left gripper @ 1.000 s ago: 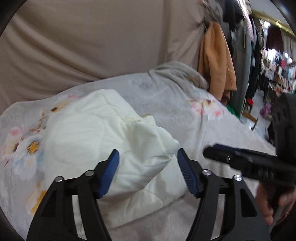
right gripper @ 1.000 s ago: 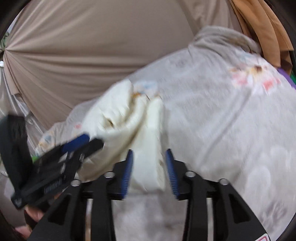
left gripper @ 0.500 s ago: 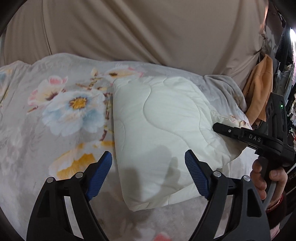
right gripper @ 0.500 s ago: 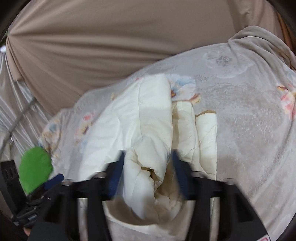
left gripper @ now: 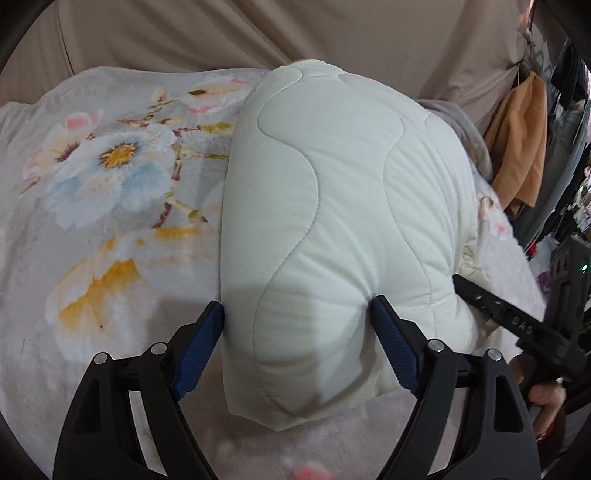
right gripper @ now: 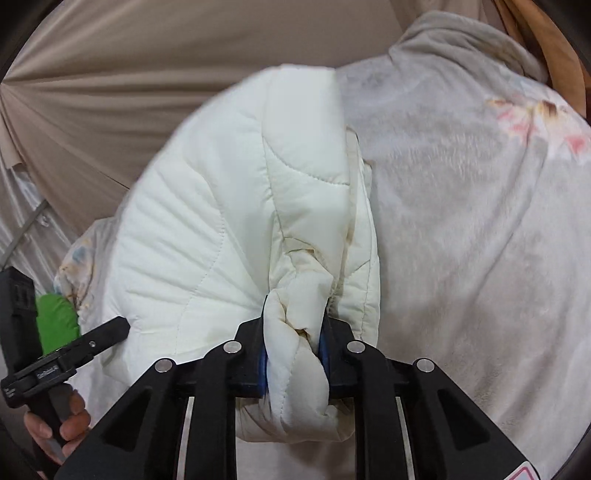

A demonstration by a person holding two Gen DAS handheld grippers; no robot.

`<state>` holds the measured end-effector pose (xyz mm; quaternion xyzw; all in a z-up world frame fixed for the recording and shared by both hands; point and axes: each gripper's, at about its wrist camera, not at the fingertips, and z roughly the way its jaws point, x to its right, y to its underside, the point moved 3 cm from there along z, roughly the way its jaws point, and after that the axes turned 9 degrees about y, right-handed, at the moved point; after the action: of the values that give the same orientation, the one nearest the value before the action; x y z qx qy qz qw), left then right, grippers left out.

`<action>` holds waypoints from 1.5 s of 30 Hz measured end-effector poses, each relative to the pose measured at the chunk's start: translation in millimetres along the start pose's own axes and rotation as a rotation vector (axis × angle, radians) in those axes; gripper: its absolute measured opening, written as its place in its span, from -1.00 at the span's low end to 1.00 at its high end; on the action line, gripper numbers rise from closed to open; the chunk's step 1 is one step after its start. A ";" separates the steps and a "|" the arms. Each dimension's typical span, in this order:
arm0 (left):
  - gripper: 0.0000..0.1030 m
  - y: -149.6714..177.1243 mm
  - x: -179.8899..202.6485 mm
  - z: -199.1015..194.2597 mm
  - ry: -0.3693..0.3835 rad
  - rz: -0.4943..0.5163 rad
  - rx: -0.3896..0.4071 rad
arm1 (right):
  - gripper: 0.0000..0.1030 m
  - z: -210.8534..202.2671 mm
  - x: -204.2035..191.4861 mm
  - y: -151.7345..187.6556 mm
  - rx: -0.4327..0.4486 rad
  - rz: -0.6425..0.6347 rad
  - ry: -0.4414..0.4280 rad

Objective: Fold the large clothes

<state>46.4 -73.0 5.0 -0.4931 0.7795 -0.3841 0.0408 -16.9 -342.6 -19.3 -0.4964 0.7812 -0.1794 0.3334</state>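
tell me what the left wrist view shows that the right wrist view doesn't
Only the left wrist view shows the big blue and yellow flower print on the blanket, the orange garment hanging at the right, and the left gripper open, its pads astride the coat's near end.

Only the right wrist view shows the right gripper shut on a bunched fold of the coat, and a green object at the left.

Both show the cream quilted coat on the blanket and the beige curtain behind.
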 end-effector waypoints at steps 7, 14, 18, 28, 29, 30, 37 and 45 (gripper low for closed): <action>0.56 -2.0 -7.0 -7.1 -0.001 -0.025 0.025 | -0.57 -23.1 -3.5 -7.8 0.031 0.019 -0.027; 0.51 -43.7 14.6 -60.3 -0.006 0.066 0.165 | -0.60 -88.7 -37.2 -56.8 0.223 -0.070 0.033; 0.52 -73.0 36.0 -55.4 -0.055 0.129 0.208 | -0.68 -69.1 -68.3 -88.5 0.238 -0.150 0.078; 0.73 -78.4 28.7 30.6 -0.121 0.115 0.094 | -0.81 52.7 -33.5 -98.2 0.046 -0.111 0.173; 0.74 -77.7 30.5 32.6 -0.126 0.129 0.094 | -0.81 59.0 -28.8 -96.4 0.030 -0.103 0.157; 0.74 -76.8 32.6 34.4 -0.135 0.143 0.095 | -0.81 64.6 -25.1 -94.3 0.014 -0.094 0.142; 0.78 -69.8 34.5 47.8 -0.183 0.181 0.103 | -0.81 78.0 -23.5 -82.8 0.019 -0.100 0.122; 0.80 -68.0 30.7 43.0 -0.200 0.159 0.088 | -0.73 40.5 -29.9 -84.6 0.051 -0.077 0.167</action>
<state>99.9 -136.5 27.9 -0.4633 0.7907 -0.3623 0.1701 75.4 -351.2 13.8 -0.5007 0.7818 -0.2526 0.2726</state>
